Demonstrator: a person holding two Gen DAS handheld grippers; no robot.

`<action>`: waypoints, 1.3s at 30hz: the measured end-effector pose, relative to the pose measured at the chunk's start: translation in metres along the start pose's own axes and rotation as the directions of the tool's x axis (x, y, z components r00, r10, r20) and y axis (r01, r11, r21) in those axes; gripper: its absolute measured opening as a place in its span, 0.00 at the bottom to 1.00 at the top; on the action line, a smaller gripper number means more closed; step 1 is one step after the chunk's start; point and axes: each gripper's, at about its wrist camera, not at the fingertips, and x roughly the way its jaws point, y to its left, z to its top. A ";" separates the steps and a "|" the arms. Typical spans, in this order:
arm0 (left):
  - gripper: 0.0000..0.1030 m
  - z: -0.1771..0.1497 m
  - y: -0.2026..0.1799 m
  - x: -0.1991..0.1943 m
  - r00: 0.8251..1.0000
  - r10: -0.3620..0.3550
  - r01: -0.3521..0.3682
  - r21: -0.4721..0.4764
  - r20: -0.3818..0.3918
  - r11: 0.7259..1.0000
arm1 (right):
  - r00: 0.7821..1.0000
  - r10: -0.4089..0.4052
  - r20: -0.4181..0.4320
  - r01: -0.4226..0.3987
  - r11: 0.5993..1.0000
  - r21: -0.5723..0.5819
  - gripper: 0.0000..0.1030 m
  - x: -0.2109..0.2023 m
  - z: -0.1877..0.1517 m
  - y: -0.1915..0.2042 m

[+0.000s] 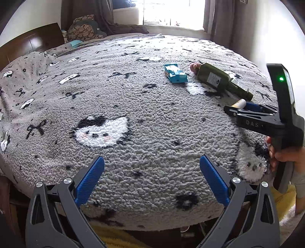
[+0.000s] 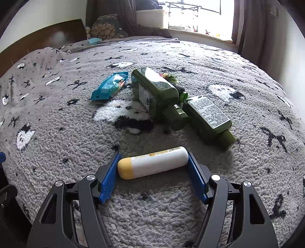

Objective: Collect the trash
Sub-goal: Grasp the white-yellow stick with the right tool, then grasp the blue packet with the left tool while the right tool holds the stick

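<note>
A white tube with a yellow cap (image 2: pixel 153 162) lies crosswise between the blue pads of my right gripper (image 2: pixel 153 167), its ends touching both pads. The tube shows small in the left wrist view (image 1: pixel 240 104) at the right gripper's tips (image 1: pixel 238 108). Beyond it lie two green bottles (image 2: pixel 158 95) (image 2: pixel 207 118) on their sides and a blue snack wrapper (image 2: pixel 109 86). A small crumpled scrap (image 2: pixel 168 76) sits behind the bottles. My left gripper (image 1: pixel 152 171) is open and empty over the near edge of the bed, far from the trash. The left view shows one bottle (image 1: pixel 219 80) and the wrapper (image 1: pixel 175 73).
All lies on a bed with a fuzzy grey patterned blanket (image 1: pixel 133 106). A wooden headboard (image 1: pixel 28 43) and pillows (image 1: pixel 83 28) are at the far left, a window (image 1: pixel 171 11) with curtains behind. A yellow mat (image 1: pixel 114 238) shows on the floor below the bed edge.
</note>
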 end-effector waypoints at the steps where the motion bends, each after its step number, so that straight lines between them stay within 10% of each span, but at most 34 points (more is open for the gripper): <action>1: 0.92 0.002 0.000 0.001 1.000 0.001 -0.001 0.001 0.001 1.000 | 1.000 0.007 0.002 -0.007 1.000 0.005 0.67 -0.002 -0.001 -0.002; 19: 0.75 0.120 -0.044 0.095 0.998 -0.004 0.004 0.001 0.060 1.000 | 0.994 0.087 0.064 -0.087 0.996 -0.003 0.67 -0.061 -0.026 -0.022; 31: 0.65 0.166 -0.056 0.179 0.997 0.028 -0.031 -0.041 -0.072 0.999 | 0.994 0.075 0.082 -0.075 0.997 -0.001 0.67 -0.084 -0.042 -0.043; 39: 0.36 0.160 -0.062 0.170 0.995 0.014 -0.012 0.016 -0.104 1.000 | 0.994 0.067 0.082 -0.067 0.998 0.002 0.67 -0.091 -0.049 -0.045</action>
